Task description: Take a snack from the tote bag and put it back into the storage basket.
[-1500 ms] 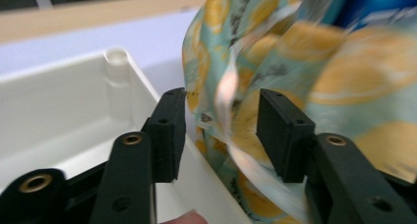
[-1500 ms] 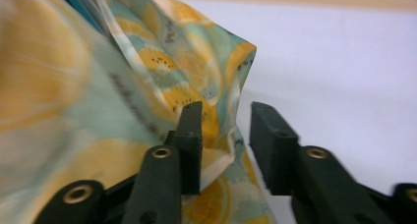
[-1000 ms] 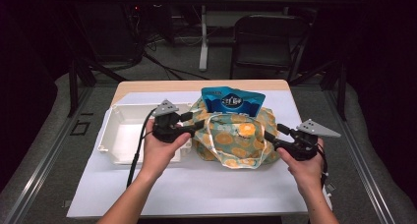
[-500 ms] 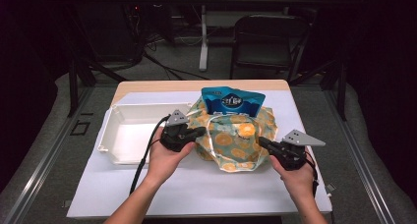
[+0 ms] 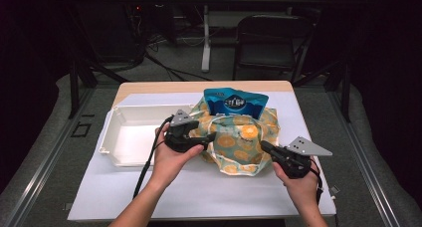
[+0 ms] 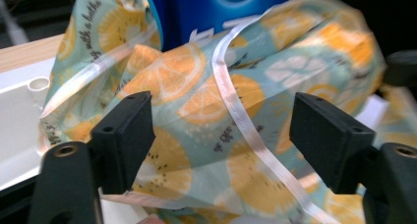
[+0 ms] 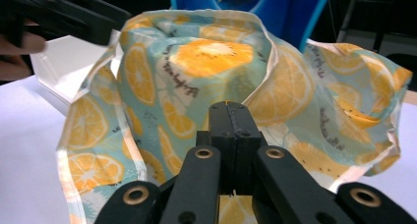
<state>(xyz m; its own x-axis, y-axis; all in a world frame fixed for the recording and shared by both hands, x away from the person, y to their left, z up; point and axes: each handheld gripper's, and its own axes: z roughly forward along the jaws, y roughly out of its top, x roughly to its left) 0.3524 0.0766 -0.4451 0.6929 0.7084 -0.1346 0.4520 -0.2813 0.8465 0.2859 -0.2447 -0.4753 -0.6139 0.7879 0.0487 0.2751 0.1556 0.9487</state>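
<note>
Orange-slice print covers the cloth bag (image 5: 238, 145) that sits in the middle of the white table (image 5: 199, 192), and a blue packet (image 5: 235, 102) stands up out of its far side. Your left gripper (image 5: 206, 136) is at the bag's left edge, its tip touching the fabric in the high view. In the left gripper view its jaws are spread wide, with the printed cloth (image 6: 221, 130) and a pale strap (image 6: 246, 126) lying between them and the blue packet (image 6: 221, 13) rising behind; nothing is pinched.

Your right gripper (image 5: 263, 147) points in from the right at the bag's near right edge. In the right gripper view its jaws are pressed together right against the cloth (image 7: 196, 76), and a bit of the printed fabric shows just below them. Whether any fabric is caught between them, you cannot tell from that view. Past the bag in that view you can see the left gripper (image 7: 74, 15) and the blue packet (image 7: 246, 3).

A white tray (image 5: 129, 160) lies on the table to the left of the bag, just beside it, with your left hand (image 5: 171, 155) over its near right corner. Your right hand (image 5: 298, 179) is near the table's right front.
</note>
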